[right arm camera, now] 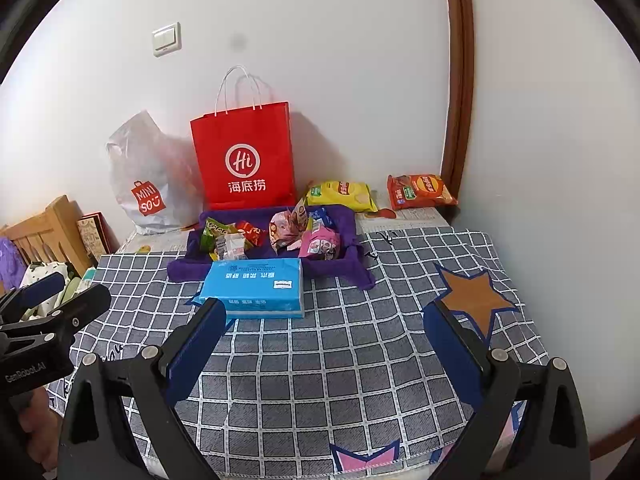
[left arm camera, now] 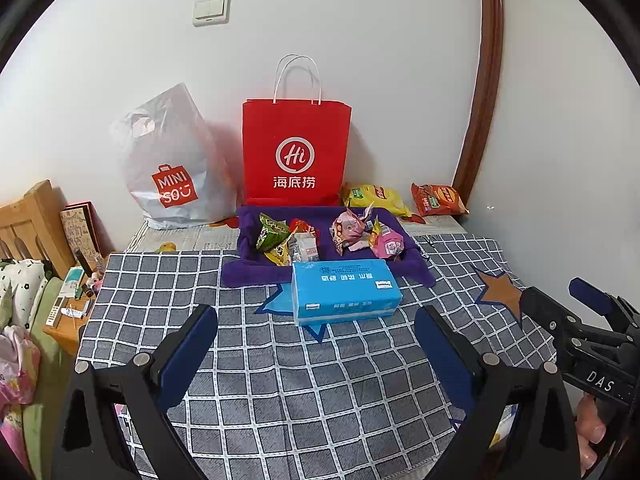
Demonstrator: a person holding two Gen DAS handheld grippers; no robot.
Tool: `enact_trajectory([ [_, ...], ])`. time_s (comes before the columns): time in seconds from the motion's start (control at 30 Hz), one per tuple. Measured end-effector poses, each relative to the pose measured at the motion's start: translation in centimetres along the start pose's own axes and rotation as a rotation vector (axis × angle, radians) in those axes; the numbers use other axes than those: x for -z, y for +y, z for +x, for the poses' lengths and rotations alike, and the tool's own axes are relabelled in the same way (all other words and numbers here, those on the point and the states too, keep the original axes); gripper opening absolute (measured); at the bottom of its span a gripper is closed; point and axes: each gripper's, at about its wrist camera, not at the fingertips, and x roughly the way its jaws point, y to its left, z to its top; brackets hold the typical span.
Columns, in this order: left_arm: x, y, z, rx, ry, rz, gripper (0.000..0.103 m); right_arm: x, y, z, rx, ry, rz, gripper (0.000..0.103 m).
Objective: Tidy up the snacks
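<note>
Your left gripper (left arm camera: 316,336) hangs over the checked cloth (left arm camera: 320,380), fingers spread wide, nothing between them. Your right gripper (right arm camera: 324,332) is the same — spread and empty, over the same cloth near the brown star patch (right arm camera: 472,300).

Left to right at the back: one grey plastic shopping bag (left arm camera: 172,168) slumped against the wall, one red paper bag (left arm camera: 296,152) upright with two white handles, then two chip bags lying flat — a yellow chip bag (left arm camera: 376,198) and an orange chip bag (left arm camera: 438,200), near each other but apart, by the wood trim.

In front of the red bag is one purple tray (left arm camera: 320,240) draped in cloth. Snacks are in it: a green packet (left arm camera: 272,234) at left with a small white packet (left arm camera: 306,248) beside it, pink packets (left arm camera: 360,232) at right — two or three, crumpled, exact count unclear.

One blue tissue pack (left arm camera: 344,292) lies flat, touching the tray's near edge, long axis running left-right across the table, print upside down to you.

Both chip bags lie long axis left-right too, outside the tray.
</note>
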Motion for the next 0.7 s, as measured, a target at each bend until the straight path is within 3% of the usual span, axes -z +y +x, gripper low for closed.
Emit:
enact_trajectory([
  [0.7, -0.04, -0.16, -0.23, 0.001, -0.007, 0.0, 0.1, 0.03, 0.18, -0.54, -0.002, -0.004, 0.002, 0.098],
])
